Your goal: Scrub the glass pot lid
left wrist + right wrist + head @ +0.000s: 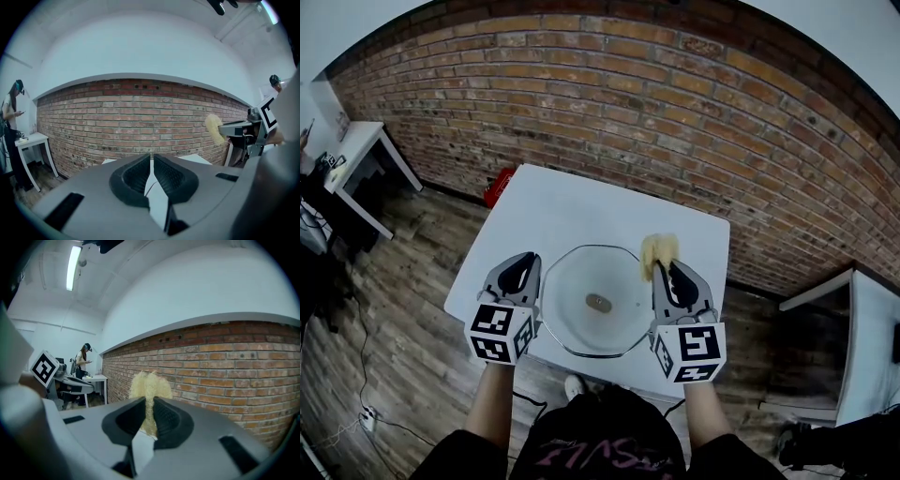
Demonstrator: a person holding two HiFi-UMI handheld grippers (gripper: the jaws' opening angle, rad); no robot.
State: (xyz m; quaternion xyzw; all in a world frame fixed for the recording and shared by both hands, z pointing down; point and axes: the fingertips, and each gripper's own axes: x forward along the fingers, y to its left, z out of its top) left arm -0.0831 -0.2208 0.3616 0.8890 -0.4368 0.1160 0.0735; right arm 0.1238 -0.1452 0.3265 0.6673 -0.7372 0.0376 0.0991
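A round glass pot lid (596, 300) with a small knob at its middle lies on the white table (581, 211), near the front edge. My left gripper (521, 270) sits just left of the lid, shut with nothing between its jaws (151, 161). My right gripper (667, 274) is at the lid's right rim, shut on a yellow fibrous scrubber (658, 251) that sticks out past its fingertips. In the right gripper view the scrubber (150, 389) is pinched between the jaws. From the left gripper view the scrubber (214, 129) shows at the right.
A brick wall (675, 112) runs behind the table. A red object (498, 186) lies on the floor at the table's far left corner. White desks stand at far left (358, 150) and right (862, 319). A person (84, 363) stands by a desk.
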